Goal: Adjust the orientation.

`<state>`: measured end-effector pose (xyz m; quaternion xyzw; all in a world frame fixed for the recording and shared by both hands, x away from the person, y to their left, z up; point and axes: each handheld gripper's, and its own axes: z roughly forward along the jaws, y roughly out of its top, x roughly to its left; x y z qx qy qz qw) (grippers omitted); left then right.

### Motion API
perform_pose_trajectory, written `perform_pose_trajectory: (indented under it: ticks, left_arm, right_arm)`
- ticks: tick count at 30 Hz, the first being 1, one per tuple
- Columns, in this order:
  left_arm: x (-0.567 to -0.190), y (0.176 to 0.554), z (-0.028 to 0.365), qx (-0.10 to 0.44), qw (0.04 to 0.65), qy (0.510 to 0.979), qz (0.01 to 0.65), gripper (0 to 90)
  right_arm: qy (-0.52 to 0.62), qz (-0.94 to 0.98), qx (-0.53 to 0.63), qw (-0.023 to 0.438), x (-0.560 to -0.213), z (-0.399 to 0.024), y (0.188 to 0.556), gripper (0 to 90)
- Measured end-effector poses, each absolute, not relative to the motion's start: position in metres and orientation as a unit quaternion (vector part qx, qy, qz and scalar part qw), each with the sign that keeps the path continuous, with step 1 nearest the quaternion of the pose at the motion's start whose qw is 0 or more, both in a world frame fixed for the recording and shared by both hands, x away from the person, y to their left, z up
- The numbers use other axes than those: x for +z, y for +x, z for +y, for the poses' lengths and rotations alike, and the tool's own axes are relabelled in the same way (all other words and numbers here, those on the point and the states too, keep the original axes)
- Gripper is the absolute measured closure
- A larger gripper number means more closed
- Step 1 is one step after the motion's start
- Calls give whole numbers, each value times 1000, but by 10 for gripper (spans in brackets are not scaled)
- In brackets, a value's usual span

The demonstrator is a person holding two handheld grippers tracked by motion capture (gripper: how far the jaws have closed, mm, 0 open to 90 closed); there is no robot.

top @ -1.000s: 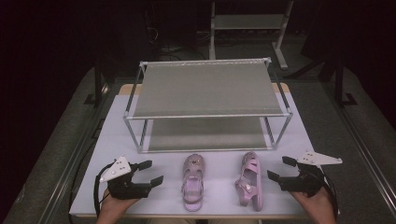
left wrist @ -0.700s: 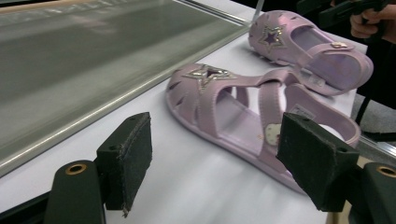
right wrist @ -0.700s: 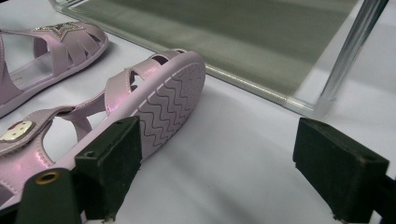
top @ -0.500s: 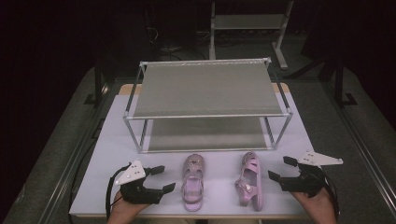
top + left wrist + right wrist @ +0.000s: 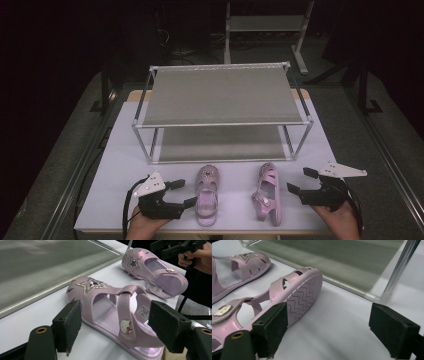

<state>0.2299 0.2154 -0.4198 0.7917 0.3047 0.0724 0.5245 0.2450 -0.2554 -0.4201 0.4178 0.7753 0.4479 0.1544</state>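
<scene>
Altogether two pink sandals sit at the near edge of the white table [image 5: 125,150], each with a star on the toe and a strap across the instep. One, the left sandal [image 5: 206,194], stands flat on its sole, toe pointing away from the person. Its mate, the right sandal [image 5: 267,197], lies tipped on its side, so the right gripper view shows its wavy tread. Both lie just in front of a single two-shelf metal rack [image 5: 222,95], which stands at the middle of the table, and they are apart from each other.

Each of the person's two hands holds one gripper low over the near edge, jaws pointing inward toward the shoes. Just left of the left sandal is the left gripper [image 5: 182,195]; its jaws have just been closing a little but are wide apart, with the sandal's strap and heel seen between them in the left gripper view, the pads not pressing on it. Just right of the right sandal hovers the right gripper [image 5: 298,181], released and spread wide; in its own view one pad stands beside the sandal's sole, though contact cannot be told, and it grips nothing.
</scene>
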Motion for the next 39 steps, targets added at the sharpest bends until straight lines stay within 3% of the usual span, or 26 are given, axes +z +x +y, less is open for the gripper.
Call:
perform_pose_trajectory:
  ticks: [10, 25, 29, 39]
  left_arm:
    - [-425, 227, 202, 70, 508, 797, 320, 348]
    - [-427, 220, 188, 93, 472, 814, 326, 571]
    - [-425, 218, 185, 89, 461, 813, 344, 683]
    - [-426, 218, 193, 101, 465, 795, 376, 786]
  right_arm:
    - [419, 776, 447, 150, -422, -254, 245, 152]
    - [413, 778, 448, 154, -421, -255, 243, 153]
    - [409, 780, 448, 154, -421, -253, 243, 154]
    - [400, 782, 450, 160, -418, -253, 241, 156]
